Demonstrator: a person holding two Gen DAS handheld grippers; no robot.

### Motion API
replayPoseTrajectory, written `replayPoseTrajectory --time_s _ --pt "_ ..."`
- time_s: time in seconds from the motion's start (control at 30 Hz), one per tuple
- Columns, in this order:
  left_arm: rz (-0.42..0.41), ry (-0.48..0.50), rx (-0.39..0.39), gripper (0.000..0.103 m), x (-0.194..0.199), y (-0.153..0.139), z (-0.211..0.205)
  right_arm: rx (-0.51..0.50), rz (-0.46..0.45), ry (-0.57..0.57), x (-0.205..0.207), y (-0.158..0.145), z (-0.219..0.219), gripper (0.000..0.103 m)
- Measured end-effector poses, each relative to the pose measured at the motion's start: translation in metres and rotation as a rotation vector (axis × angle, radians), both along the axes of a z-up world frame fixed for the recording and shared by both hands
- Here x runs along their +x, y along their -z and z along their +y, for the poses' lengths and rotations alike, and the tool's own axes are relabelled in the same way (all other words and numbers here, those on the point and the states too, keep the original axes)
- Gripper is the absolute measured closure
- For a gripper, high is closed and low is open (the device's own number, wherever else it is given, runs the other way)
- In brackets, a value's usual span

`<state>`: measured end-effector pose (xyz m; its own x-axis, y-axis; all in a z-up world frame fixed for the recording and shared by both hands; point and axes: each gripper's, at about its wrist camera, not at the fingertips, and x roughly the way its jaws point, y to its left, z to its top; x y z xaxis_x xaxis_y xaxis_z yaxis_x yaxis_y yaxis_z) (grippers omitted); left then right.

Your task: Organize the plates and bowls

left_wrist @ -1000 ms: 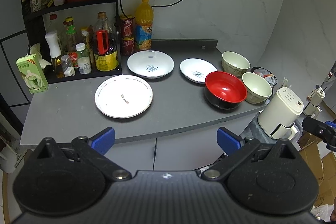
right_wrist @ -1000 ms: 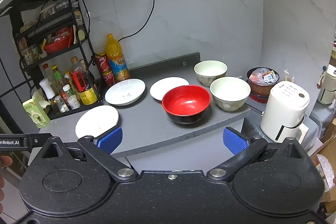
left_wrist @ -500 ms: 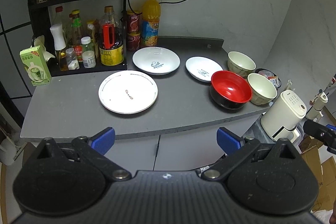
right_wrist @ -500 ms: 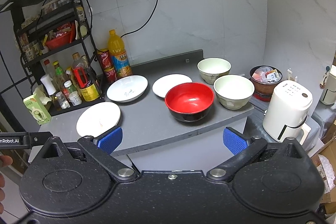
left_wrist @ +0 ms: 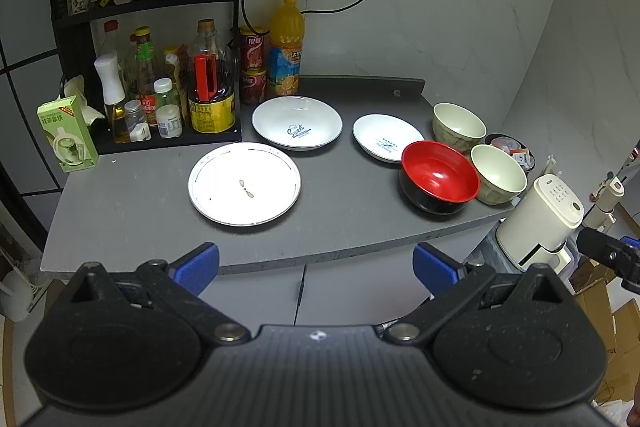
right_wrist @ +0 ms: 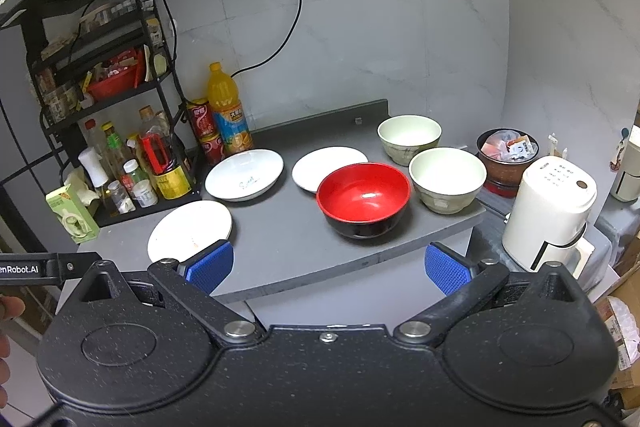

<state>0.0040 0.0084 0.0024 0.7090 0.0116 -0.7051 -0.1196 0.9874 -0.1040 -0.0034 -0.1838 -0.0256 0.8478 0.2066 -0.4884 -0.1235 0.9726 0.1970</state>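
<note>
Grey counter (left_wrist: 344,223): both hand-held grippers, left (left_wrist: 316,263) and right (right_wrist: 328,267), wide, empty; approach red-and-black bowl (right_wrist: 364,199) rim squarely.

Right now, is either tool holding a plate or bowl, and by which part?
Nothing is held. The left tool and right tool are both open and short of the counter.

Three white plates are laid flat on the grey counter: a rimmed plate (left_wrist: 244,183) nearest, a deep plate (left_wrist: 297,122) behind it, a small plate (left_wrist: 386,137) rightward. A red bowl (left_wrist: 439,177) and two cream bowls (left_wrist: 498,174) (left_wrist: 458,121) are set upright, clustered at the right.
</note>
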Motion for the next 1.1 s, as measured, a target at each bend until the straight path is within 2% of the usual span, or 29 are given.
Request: replayPoseTrajectory --time_s 0.53,1.1 --pt "0.013 -0.007 0.004 0.001 0.002 0.002 0.002 0.011 0.009 0.007 0.007 -0.002 0.0 0.0" --pt "0.039 -0.032 -0.013 0.001 0.039 0.012 0.013 -0.001 0.057 0.018 0.063 0.006 0.009 0.0"
